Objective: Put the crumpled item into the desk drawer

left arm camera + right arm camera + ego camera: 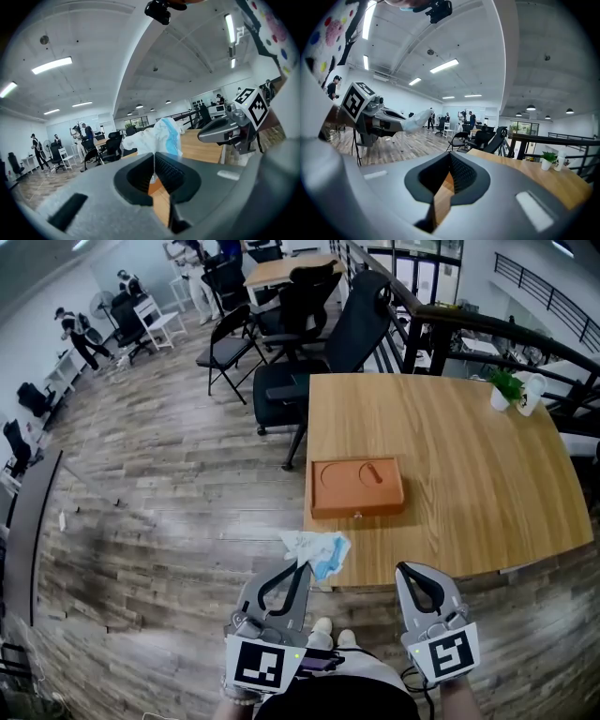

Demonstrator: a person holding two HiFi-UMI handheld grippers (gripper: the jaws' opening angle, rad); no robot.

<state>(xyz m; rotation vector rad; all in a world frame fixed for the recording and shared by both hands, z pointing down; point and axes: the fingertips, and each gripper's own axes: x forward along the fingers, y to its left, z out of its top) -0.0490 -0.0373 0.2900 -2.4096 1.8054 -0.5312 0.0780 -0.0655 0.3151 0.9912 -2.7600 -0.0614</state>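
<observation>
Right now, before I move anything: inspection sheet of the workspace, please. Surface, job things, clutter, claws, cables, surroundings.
Surface: light wooden desk top, mostly bare.
Job's things: crumpled white-and-blue item in the air at the desk's near left corner; orange-brown wooden drawer box on the desk, drawer front looks shut.
Clutter: small green plant in a white pot and a white object at the far right corner.
Grippers: left claw shut on the crumpled item; right claw shut, nothing in it.
Cables: nothing seen on the desk.
Surroundings: black office chairs beyond the far edge, grey wood-plank floor, black railing, people far left.
</observation>
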